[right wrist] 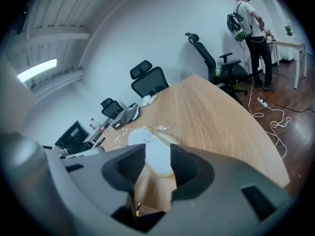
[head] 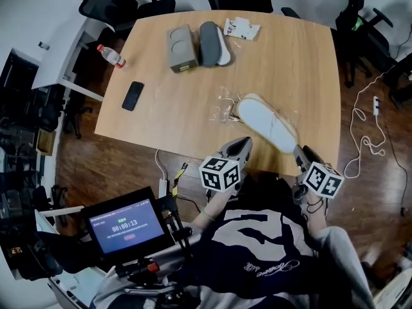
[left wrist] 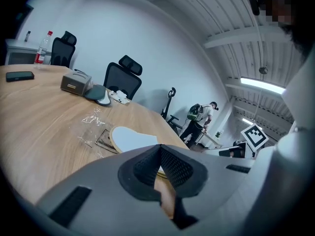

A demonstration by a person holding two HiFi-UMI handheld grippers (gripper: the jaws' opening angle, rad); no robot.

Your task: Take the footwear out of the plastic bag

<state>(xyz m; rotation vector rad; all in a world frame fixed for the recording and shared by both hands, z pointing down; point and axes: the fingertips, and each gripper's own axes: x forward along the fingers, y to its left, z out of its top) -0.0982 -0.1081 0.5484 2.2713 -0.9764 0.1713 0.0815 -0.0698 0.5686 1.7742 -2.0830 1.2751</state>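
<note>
Faintly visible, the clear plastic bag (head: 223, 105) perhaps touches the white slipper (head: 267, 122).

Brightness: soft, even indoor light is filling the room; the wooden table (head: 290, 63) is looking bright, the floor (head: 122, 166) darker.
Source: a ceiling light strip (left wrist: 261, 84) is glowing white overhead.
Glare: the white slipper (head: 267, 124) is looking almost washed out; the timer screen (head: 127, 227) is shining blue.
Shadows: only faint, soft ones are lying on the table.
Distortion: both gripper views are bending strongly, with black corners.
Focus: the nearest foreground is looking blurred.
</note>
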